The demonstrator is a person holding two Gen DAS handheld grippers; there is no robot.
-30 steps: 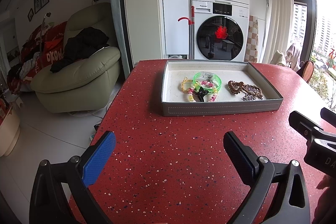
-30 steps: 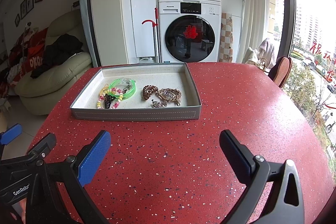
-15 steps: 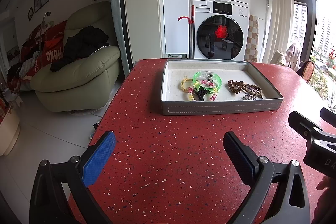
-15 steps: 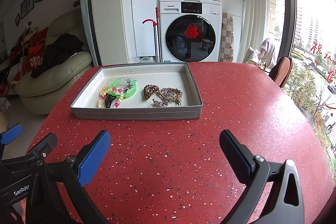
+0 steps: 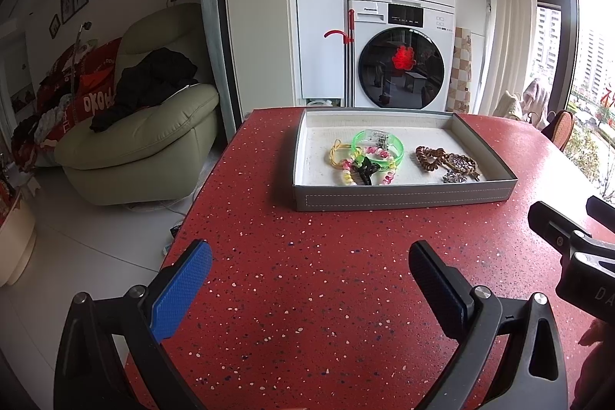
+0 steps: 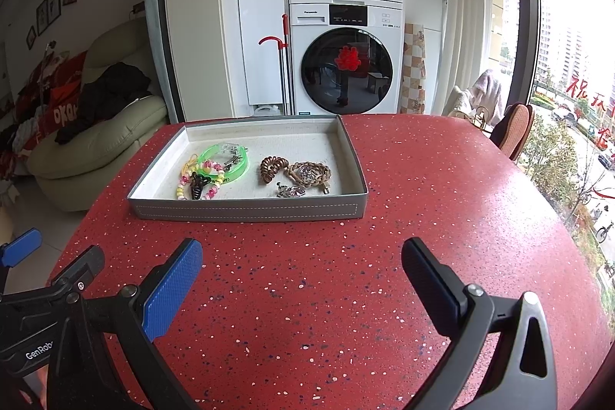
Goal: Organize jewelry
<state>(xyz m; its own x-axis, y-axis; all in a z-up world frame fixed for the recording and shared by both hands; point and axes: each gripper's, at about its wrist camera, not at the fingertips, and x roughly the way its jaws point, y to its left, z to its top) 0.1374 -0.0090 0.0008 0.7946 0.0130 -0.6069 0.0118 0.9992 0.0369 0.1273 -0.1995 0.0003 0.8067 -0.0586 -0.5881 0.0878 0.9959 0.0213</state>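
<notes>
A grey tray (image 5: pixel 403 199) (image 6: pixel 246 211) stands on the red speckled table. Inside lie a green bangle (image 5: pixel 378 143) (image 6: pixel 226 160), a pink-and-yellow spiral band (image 5: pixel 348 171) (image 6: pixel 209 181) with a black clip (image 5: pixel 365 171) (image 6: pixel 198 185) on it, a brown coil (image 5: pixel 428 156) (image 6: pixel 271 168), a braided brown piece (image 5: pixel 459 164) (image 6: pixel 311 173) and a small silver piece (image 5: pixel 453 177) (image 6: pixel 290 193). My left gripper (image 5: pixel 309 275) is open, well short of the tray. My right gripper (image 6: pixel 301 268) is open too, with nothing between its fingers.
The red table (image 5: pixel 307 256) (image 6: pixel 442 198) drops off at its left edge toward a white floor and a cream armchair (image 5: pixel 142 141). Stacked washing machines (image 6: pixel 346 64) stand behind. A wicker chair (image 6: pixel 513 133) sits at the right by the window.
</notes>
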